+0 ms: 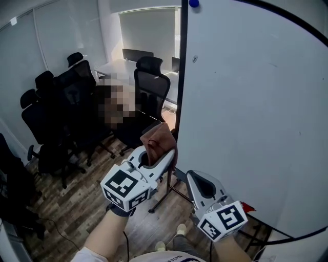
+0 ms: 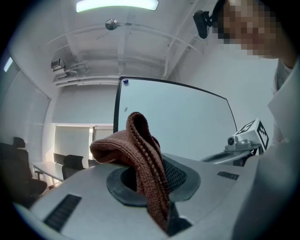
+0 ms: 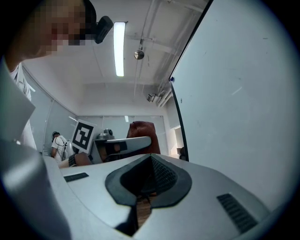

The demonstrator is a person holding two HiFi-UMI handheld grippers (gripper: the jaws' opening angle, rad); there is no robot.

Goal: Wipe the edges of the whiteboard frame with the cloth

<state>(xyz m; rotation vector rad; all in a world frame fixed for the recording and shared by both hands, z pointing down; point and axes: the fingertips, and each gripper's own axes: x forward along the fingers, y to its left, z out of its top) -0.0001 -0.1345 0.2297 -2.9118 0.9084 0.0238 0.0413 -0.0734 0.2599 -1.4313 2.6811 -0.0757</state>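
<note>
A brown knitted cloth (image 1: 160, 139) is clamped in my left gripper (image 1: 159, 153), which is shut on it; the cloth (image 2: 142, 157) folds up over the jaws of that gripper (image 2: 150, 180). The cloth sits right beside the black left frame edge (image 1: 180, 87) of the whiteboard (image 1: 256, 102); whether they touch cannot be told. My right gripper (image 1: 196, 178) hangs lower, in front of the board, shut with nothing in it (image 3: 147, 180). In the right gripper view the frame edge (image 3: 180, 119) runs upward beside the cloth (image 3: 142, 130).
Black office chairs (image 1: 56, 107) crowd the left; another chair (image 1: 151, 82) stands at a white desk (image 1: 120, 66). The board's stand legs (image 1: 169, 189) cross the wooden floor (image 1: 87, 204). A blue magnet (image 1: 193, 3) sits at the board's top. A person (image 3: 58, 144) stands far behind.
</note>
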